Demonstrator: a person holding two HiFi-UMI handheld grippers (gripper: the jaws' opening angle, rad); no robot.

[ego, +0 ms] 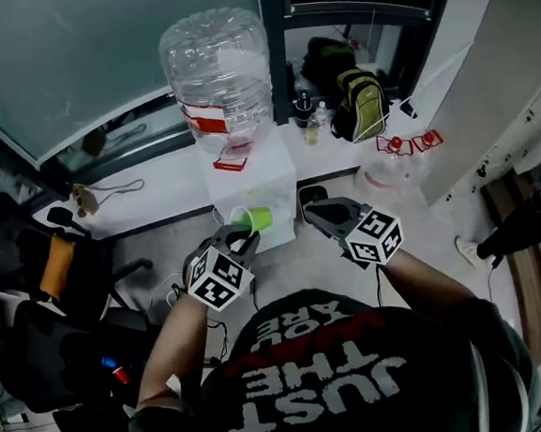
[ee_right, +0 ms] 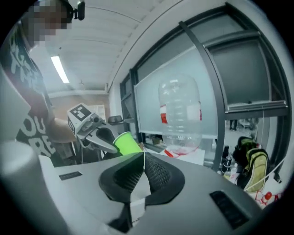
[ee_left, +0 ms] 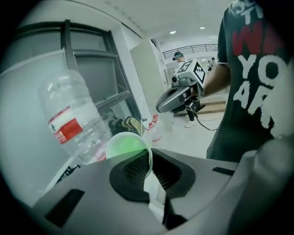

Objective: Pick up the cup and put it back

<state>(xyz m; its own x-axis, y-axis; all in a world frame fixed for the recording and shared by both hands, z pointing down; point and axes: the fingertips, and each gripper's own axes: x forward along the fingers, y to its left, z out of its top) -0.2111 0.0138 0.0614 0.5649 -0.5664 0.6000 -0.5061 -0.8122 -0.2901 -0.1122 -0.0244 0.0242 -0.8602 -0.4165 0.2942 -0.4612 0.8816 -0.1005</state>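
The small bright-green plastic cup (ego: 255, 218) hangs in the air just in front of the white box-shaped water dispenser (ego: 253, 179), level with its front face and touching nothing but the gripper. It lies tipped on its side, its open mouth facing back toward the left gripper (ego: 239, 234). In the left gripper view the cup (ee_left: 126, 146) sits right at the jaw tips: the left gripper (ee_left: 149, 158) is nearly closed, with one black ribbed pad inside the rim and the other outside, so the thin wall is pinched between them. The right gripper (ego: 315, 208) is held just right of the cup, also in front of the dispenser and apart from it; in its own view its jaws (ee_right: 143, 158) are pressed together with nothing between them. A large clear plastic water bottle with a red label (ego: 217, 69) stands upside down on top of the dispenser. An olive-green backpack (ego: 362, 103) sits to the dispenser's right.
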